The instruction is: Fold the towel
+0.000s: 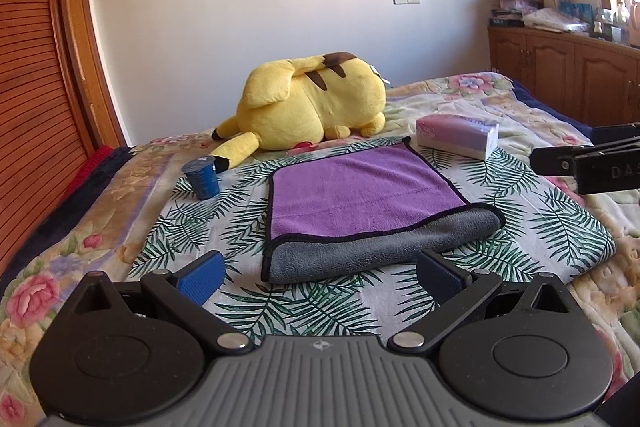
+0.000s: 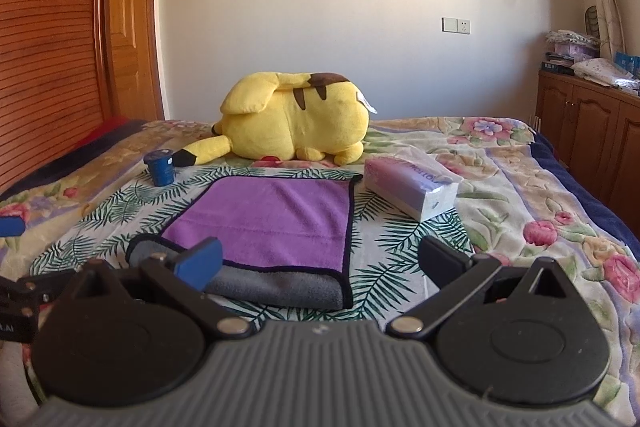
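Folded purple towel (image 1: pixel 360 195) lay ahead of left gripper (image 1: pixel 320 277) and right gripper (image 2: pixel 320 263), long axis running away; both spread wide, empty, about equally near.

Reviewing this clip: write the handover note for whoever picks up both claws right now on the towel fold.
Left claw: open, holding nothing, hovering just short of the towel's near edge.
Right claw: open, holding nothing, near the towel's near right corner.
Towel: lies on the leaf-print cloth on the bed, purple side up, with a grey layer showing along the near edge, so one fold looks done.
Nearby: blue cup to the left, tissue pack at the far right, yellow plush behind.
Left to do: probably grip two corners and fold again; check the edges line up.
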A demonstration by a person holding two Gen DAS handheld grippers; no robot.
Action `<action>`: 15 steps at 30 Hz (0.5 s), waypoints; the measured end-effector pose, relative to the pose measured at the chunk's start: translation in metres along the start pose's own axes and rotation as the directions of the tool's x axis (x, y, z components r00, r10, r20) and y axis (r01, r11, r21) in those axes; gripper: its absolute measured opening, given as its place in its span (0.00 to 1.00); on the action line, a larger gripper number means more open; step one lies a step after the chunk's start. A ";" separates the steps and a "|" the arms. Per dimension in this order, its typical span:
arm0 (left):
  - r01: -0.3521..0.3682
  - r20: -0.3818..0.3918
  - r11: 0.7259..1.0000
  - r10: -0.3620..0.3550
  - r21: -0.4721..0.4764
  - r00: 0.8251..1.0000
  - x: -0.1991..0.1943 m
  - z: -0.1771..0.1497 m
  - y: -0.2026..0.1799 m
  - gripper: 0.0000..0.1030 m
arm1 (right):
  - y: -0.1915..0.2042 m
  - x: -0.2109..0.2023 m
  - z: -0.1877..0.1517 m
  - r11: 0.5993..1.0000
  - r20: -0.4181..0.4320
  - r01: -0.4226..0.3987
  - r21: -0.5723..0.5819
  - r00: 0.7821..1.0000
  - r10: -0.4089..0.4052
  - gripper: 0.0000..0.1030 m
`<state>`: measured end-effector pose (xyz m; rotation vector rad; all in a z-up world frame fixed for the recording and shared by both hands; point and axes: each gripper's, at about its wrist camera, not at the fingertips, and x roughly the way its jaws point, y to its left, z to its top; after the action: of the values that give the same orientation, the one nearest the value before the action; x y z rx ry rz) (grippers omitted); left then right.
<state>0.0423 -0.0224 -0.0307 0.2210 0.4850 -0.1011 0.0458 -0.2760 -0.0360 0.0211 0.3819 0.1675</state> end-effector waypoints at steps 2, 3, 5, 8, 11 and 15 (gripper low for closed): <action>0.005 -0.006 1.000 -0.005 0.006 1.000 0.004 0.001 -0.001 0.84 | 0.000 0.004 0.000 1.000 -0.007 -0.002 -0.002 1.000 0.002 1.00; 0.006 -0.009 1.000 -0.006 0.009 1.000 0.006 0.001 -0.001 0.84 | 0.000 0.006 0.000 1.000 -0.011 -0.003 -0.003 1.000 0.003 1.00; 0.008 -0.014 1.000 -0.008 0.014 1.000 0.010 0.002 -0.002 0.84 | -0.001 0.010 0.000 1.000 -0.023 -0.012 -0.004 1.000 0.012 1.00; 0.011 -0.025 1.000 -0.010 0.019 1.000 0.017 0.004 -0.002 0.84 | -0.001 0.017 0.000 1.000 -0.041 -0.019 -0.010 0.999 0.018 1.00; 0.020 -0.036 1.000 -0.019 0.016 0.999 0.024 0.005 -0.001 0.84 | 0.000 0.023 0.000 0.999 -0.058 -0.027 -0.019 0.998 0.025 1.00; 0.012 -0.052 1.000 -0.011 0.022 0.999 0.033 0.007 0.001 0.84 | 0.001 0.034 0.001 0.999 -0.078 -0.038 -0.033 0.996 0.035 1.00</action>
<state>0.0745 -0.0243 -0.0405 0.2434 0.5372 -0.1122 0.0771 -0.2694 -0.0480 -0.0122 0.4558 0.2111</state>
